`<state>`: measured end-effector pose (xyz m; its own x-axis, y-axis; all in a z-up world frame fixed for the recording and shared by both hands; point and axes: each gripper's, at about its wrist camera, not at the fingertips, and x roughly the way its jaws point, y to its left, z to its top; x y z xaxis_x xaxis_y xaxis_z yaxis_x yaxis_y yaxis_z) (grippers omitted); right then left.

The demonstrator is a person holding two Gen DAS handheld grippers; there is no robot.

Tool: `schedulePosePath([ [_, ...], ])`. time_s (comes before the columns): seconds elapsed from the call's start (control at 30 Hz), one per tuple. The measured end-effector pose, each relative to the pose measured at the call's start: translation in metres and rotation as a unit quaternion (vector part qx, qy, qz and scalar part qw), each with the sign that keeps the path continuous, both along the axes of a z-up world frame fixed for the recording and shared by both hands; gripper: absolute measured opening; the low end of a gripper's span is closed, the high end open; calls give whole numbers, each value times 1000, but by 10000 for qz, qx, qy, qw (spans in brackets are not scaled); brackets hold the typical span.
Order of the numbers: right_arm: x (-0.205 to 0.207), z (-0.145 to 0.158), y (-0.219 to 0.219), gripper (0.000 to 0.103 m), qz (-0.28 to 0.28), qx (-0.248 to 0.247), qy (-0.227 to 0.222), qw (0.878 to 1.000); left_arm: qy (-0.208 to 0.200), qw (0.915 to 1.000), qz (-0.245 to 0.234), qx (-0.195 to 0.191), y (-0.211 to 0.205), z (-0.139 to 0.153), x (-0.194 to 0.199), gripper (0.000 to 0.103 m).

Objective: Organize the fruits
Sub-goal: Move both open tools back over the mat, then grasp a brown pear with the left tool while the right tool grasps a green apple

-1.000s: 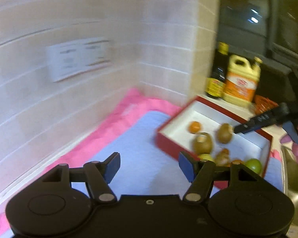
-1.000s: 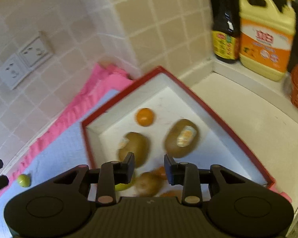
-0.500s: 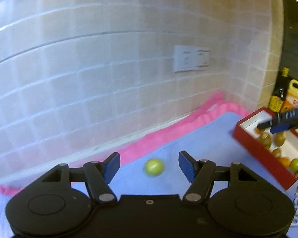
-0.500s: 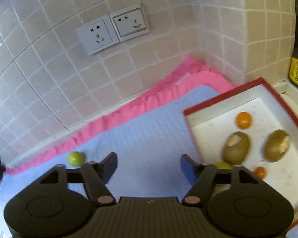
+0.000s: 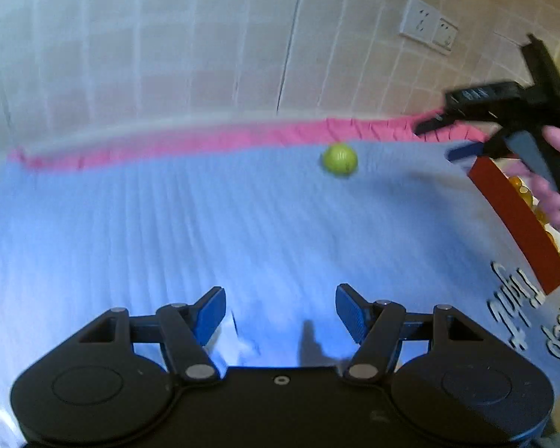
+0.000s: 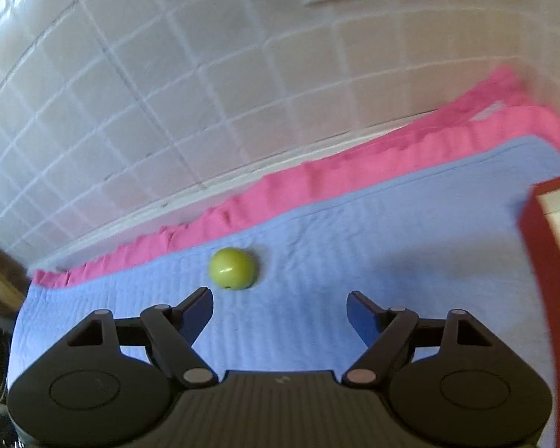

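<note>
Tiled wall (image 6: 168, 93) backs a worktop spread with a blue mat (image 6: 354, 246) over pink cloth (image 6: 354, 171). One green fruit (image 6: 233, 268) lies on the mat near its far edge, just ahead of the right gripper (image 6: 280, 311), jaws spread. Left gripper (image 5: 280, 311) hovers with jaws spread, empty. Red box (image 5: 515, 220) of fruit sits right.

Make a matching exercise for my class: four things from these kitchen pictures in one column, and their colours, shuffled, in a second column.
Things:
1. small round fruit
2. box wall
3. top mat
4. cloth along the wall

Colours:
A. pink
B. red
C. yellow-green
D. light blue

Pairs: 1-C, 2-B, 3-D, 4-A
</note>
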<state>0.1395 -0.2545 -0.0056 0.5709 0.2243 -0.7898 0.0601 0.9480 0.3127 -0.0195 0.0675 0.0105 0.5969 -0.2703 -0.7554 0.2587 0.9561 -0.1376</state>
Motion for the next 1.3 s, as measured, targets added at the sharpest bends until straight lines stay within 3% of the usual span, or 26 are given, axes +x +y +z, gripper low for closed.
schedulePosePath([
  [0.2,36,-38,22,80,65,194,301,9993,453,9978,-250,-412,-2,-31,-27,77],
  [0.4,64,-67,31,80,-9,445,385,9983,614,9920,-979,-508,-18,-39,-22,77],
  [0.5,70,-78,34,80,-25,548,491,9973,590,9896,-1255,-374,-25,-40,-20,79],
  [1.07,86,-96,64,84,115,-124,430,9989,765,9803,-1766,-442,-63,-52,-7,79],
  [1.23,82,-96,71,69,191,-537,272,9980,735,9813,-1742,-357,-72,-56,-1,78],
  [1.3,79,-95,71,62,263,-603,241,9975,683,9820,-1751,-208,-76,-55,-2,66],
])
